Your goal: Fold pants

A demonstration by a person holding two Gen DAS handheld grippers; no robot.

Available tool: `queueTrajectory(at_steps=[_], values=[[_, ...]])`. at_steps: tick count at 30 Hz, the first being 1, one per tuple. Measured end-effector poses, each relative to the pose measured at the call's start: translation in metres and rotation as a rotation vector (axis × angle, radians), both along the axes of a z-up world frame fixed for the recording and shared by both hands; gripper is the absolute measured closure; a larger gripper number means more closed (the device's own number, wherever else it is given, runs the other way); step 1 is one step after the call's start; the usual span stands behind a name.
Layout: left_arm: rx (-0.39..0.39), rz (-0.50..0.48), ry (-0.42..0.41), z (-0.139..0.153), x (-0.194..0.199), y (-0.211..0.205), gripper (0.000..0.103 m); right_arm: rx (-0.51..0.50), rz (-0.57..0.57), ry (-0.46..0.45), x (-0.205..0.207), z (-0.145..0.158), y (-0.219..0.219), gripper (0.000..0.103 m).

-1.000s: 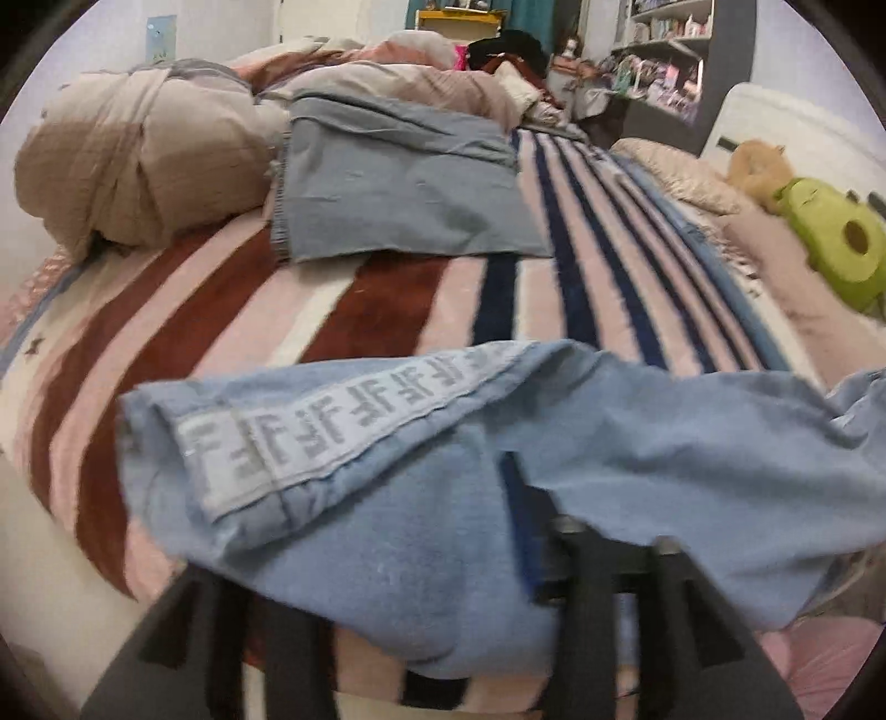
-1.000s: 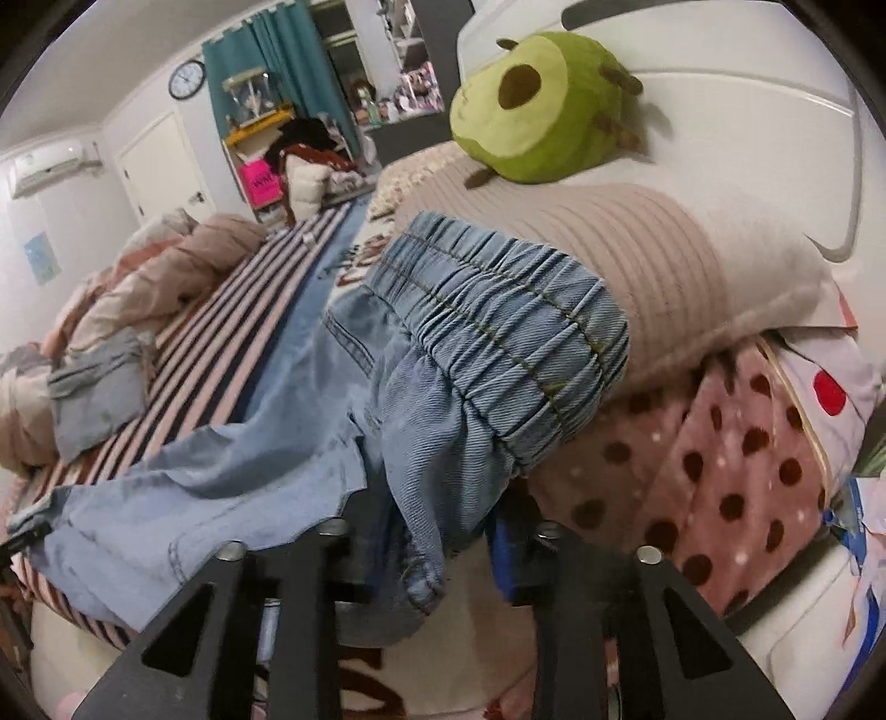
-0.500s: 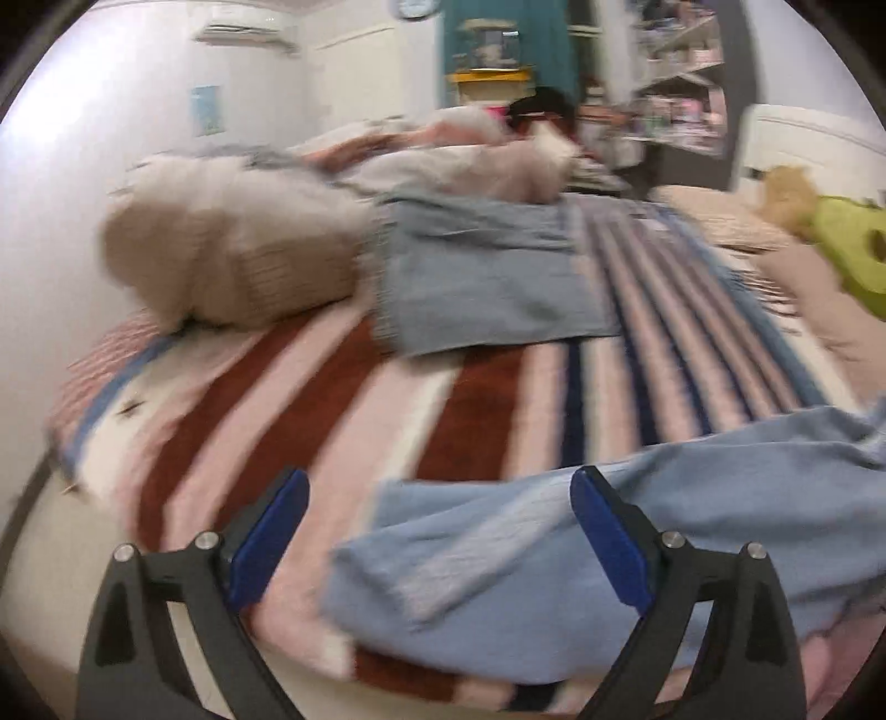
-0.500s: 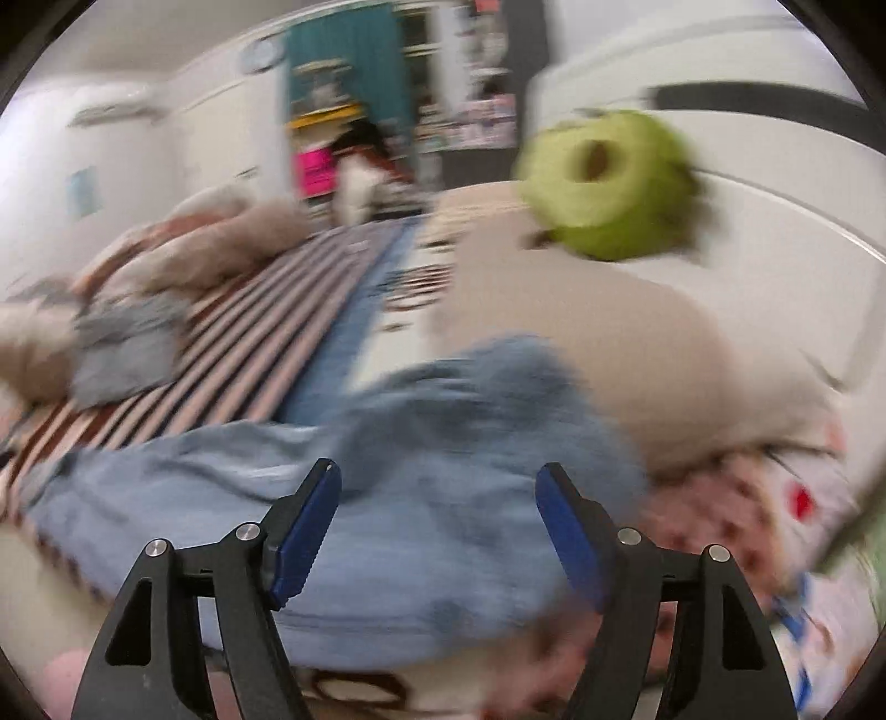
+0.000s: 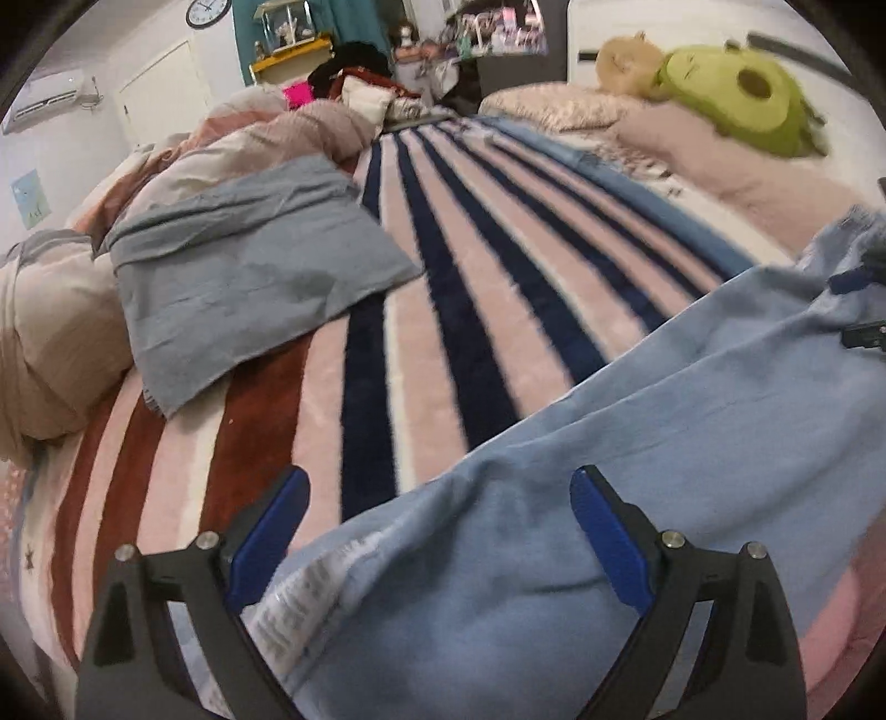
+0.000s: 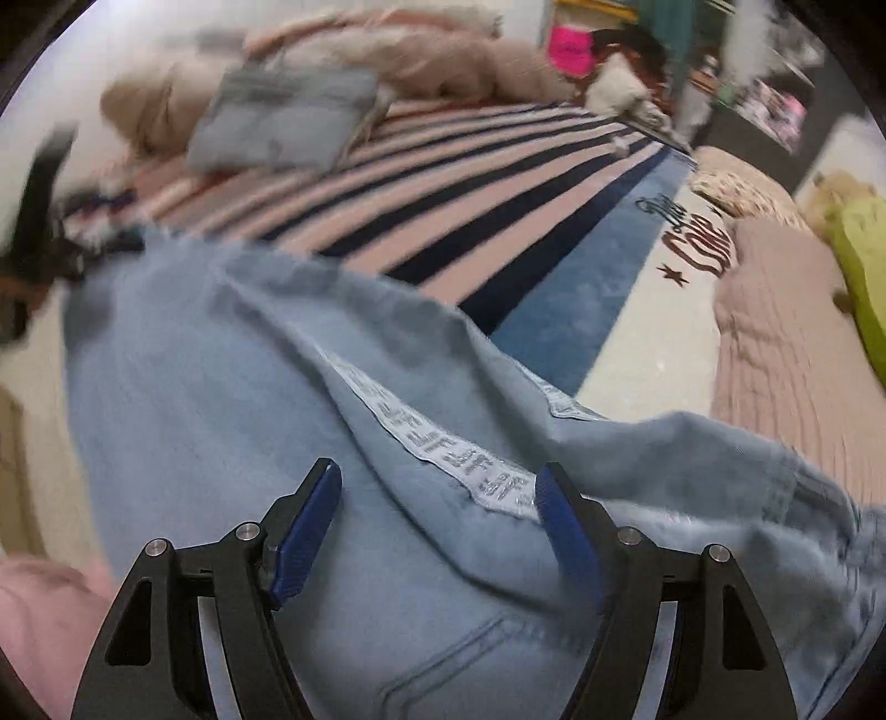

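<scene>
We see the left gripper (image 5: 437, 531) spread wide, gripping nothing, its jaws having just opened, above the hem end of the jeans (image 5: 581, 498). The right gripper (image 6: 437, 518) stands apart too, empty, over the patterned side stripe (image 6: 443, 443). The jeans lie flat across the striped blanket (image 5: 470, 266). Further off: gray cloth (image 5: 249, 266), green plush toy (image 5: 742, 99).

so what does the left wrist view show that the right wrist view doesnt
Only the left wrist view shows the wall clock, the air conditioner and the left tongs, open above the pants' cuff end. Only the right wrist view shows the lettering on the blanket and the right tongs, open. Both show the light blue pants, the striped blanket, the folded grey garment and the green plush.
</scene>
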State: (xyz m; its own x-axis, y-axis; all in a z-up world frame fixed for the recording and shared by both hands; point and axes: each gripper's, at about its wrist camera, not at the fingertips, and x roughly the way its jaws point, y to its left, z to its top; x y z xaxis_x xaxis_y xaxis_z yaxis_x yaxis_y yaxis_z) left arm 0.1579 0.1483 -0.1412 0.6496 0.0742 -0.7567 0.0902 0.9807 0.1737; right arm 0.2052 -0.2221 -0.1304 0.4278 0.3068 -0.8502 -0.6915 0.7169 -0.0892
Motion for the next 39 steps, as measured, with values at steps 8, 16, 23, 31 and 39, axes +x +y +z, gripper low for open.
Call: queueTrajectory(at_steps=[8, 16, 23, 31, 39], values=[[-0.130, -0.054, 0.075, -0.016, -0.005, 0.005, 0.079, -0.076, 0.004, 0.000, 0.003, -0.009, 0.012, 0.097], [-0.069, -0.024, 0.005, 0.007, -0.010, 0.001, 0.095, -0.005, -0.090, -0.124, 0.009, 0.036, 0.013, 0.099], [-0.055, 0.000, 0.018, 0.002, 0.006, 0.008, 0.095, -0.016, -0.105, -0.144, 0.040, 0.042, 0.028, 0.099], [0.040, 0.112, 0.008, -0.021, 0.027, 0.026, 0.042, 0.011, -0.132, -0.069, 0.077, 0.006, 0.030, 0.092], [0.016, 0.167, -0.058, 0.007, 0.007, 0.042, 0.039, 0.095, -0.220, -0.104, 0.065, 0.042, -0.007, 0.048]])
